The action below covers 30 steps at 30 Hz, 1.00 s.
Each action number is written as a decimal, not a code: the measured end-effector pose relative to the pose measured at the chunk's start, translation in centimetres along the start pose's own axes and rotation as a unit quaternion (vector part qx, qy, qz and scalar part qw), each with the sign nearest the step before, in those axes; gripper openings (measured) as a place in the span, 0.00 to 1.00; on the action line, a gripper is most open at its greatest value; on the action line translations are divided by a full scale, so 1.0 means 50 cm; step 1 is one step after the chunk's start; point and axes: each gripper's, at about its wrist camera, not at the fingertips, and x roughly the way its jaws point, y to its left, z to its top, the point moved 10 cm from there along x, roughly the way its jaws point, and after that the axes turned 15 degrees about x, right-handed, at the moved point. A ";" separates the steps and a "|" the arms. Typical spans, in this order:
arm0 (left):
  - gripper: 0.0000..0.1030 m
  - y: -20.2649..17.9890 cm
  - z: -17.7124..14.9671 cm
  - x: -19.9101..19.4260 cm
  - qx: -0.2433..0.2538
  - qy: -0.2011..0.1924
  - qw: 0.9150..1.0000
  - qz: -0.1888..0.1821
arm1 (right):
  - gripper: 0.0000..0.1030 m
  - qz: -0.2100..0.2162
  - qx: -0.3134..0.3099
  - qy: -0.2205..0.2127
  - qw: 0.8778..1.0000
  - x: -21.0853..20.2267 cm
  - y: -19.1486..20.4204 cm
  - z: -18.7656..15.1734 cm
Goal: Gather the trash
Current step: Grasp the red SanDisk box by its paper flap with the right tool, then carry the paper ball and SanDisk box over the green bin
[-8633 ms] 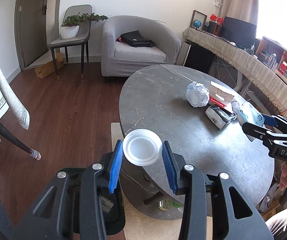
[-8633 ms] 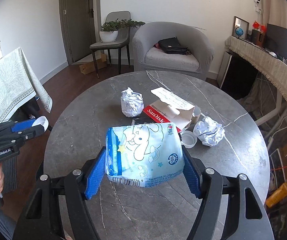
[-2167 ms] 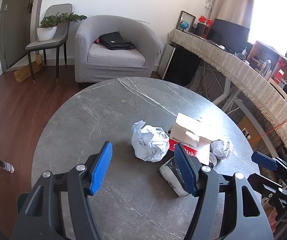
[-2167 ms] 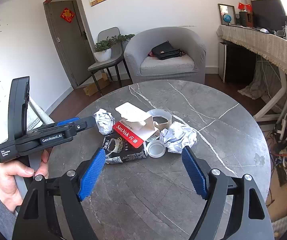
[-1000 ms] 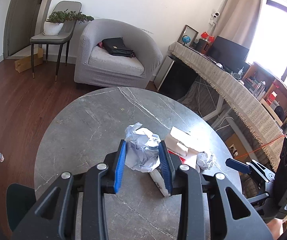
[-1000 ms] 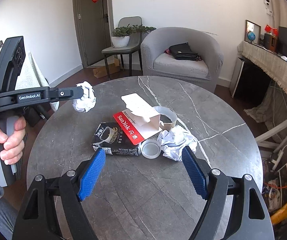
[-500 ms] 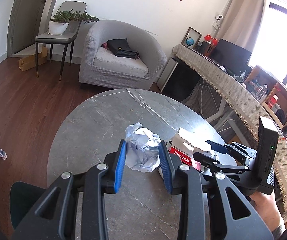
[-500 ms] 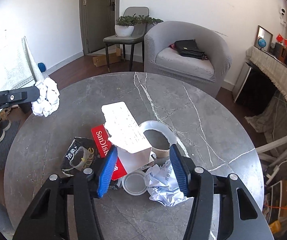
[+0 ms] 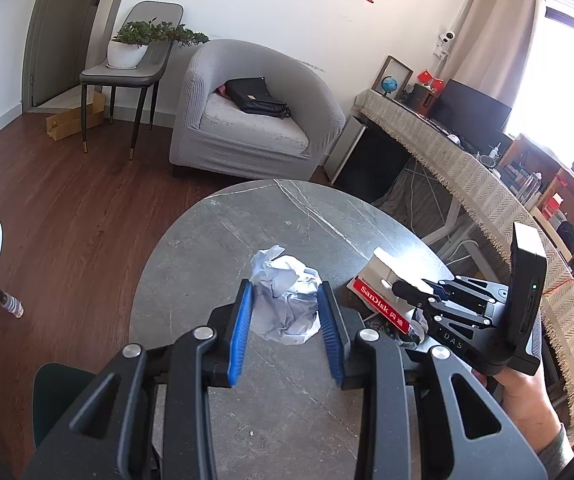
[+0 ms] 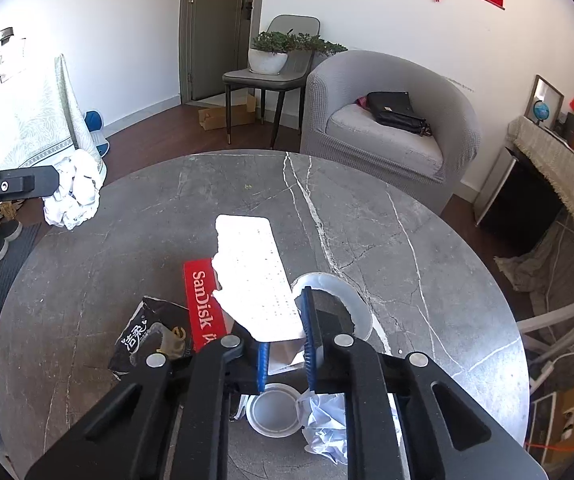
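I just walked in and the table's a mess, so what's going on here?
A person with a gripper in each hand is clearing trash off a round marble table. The left gripper is shut on a crumpled paper ball, lifted clear of the table. The right gripper is closing on the open SanDisk box. A black snack wrapper, a plastic lid and another paper wad remain.

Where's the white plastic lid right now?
In the right wrist view the white plastic lid lies flat on the grey table, just under the right hand-held gripper, between the SanDisk box and a crumpled paper ball.
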 end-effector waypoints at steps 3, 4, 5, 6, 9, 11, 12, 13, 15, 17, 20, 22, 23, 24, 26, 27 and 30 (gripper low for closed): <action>0.34 0.010 -0.001 -0.007 0.001 0.000 1.000 0.004 | 0.02 0.005 0.000 -0.010 1.000 -0.011 0.009 0.004; 0.34 0.013 -0.002 -0.009 0.000 0.000 1.000 0.005 | 0.01 0.005 -0.002 -0.011 1.000 -0.013 0.012 0.006; 0.34 0.018 -0.002 -0.011 -0.001 0.000 1.000 0.005 | 0.01 0.003 -0.004 -0.013 1.000 -0.015 0.014 0.008; 0.34 0.021 -0.003 -0.014 -0.001 0.000 1.000 0.005 | 0.01 0.003 -0.003 -0.017 1.000 -0.018 0.017 0.012; 0.34 0.030 -0.008 -0.025 -0.001 -0.001 1.000 0.006 | 0.01 0.010 0.007 -0.027 1.000 -0.036 0.026 0.028; 0.34 0.037 -0.011 -0.033 0.001 -0.001 1.000 0.008 | 0.01 0.008 0.010 -0.036 0.999 -0.046 0.032 0.040; 0.34 0.042 -0.012 -0.038 0.001 -0.002 1.000 0.010 | 0.01 0.004 0.007 -0.038 0.999 -0.050 0.036 0.046; 0.34 0.046 -0.012 -0.044 -0.001 -0.003 1.000 0.011 | 0.00 -0.002 0.004 -0.044 0.999 -0.054 0.040 0.051; 0.34 0.057 -0.013 -0.053 -0.006 -0.005 1.000 0.011 | 0.00 -0.019 -0.010 -0.051 0.998 -0.061 0.046 0.061; 0.34 0.066 -0.015 -0.062 -0.009 -0.006 1.000 0.012 | 0.00 -0.046 -0.037 -0.055 0.997 -0.066 0.056 0.069; 0.34 0.077 -0.018 -0.073 -0.010 -0.006 1.000 0.015 | 0.00 -0.080 -0.075 -0.058 0.992 -0.075 0.070 0.080; 0.34 0.085 -0.020 -0.080 -0.014 -0.009 1.000 0.016 | 0.00 -0.072 -0.075 -0.058 0.993 -0.084 0.079 0.087; 0.34 0.090 -0.020 -0.084 -0.016 -0.010 1.000 0.016 | 0.00 -0.069 -0.073 -0.059 0.993 -0.091 0.085 0.090; 0.34 0.094 -0.023 -0.086 -0.017 -0.010 1.000 0.017 | 0.00 -0.067 -0.070 -0.060 0.994 -0.097 0.091 0.093; 0.34 0.104 -0.028 -0.093 -0.020 -0.009 1.000 0.020 | 0.00 -0.058 -0.061 -0.063 0.994 -0.109 0.105 0.096; 0.34 0.109 -0.031 -0.097 -0.021 -0.008 1.000 0.021 | 0.00 -0.055 -0.059 -0.062 0.995 -0.113 0.114 0.096; 0.34 0.118 -0.039 -0.110 -0.020 -0.006 0.999 0.026 | 0.00 -0.052 -0.060 -0.060 0.995 -0.122 0.145 0.084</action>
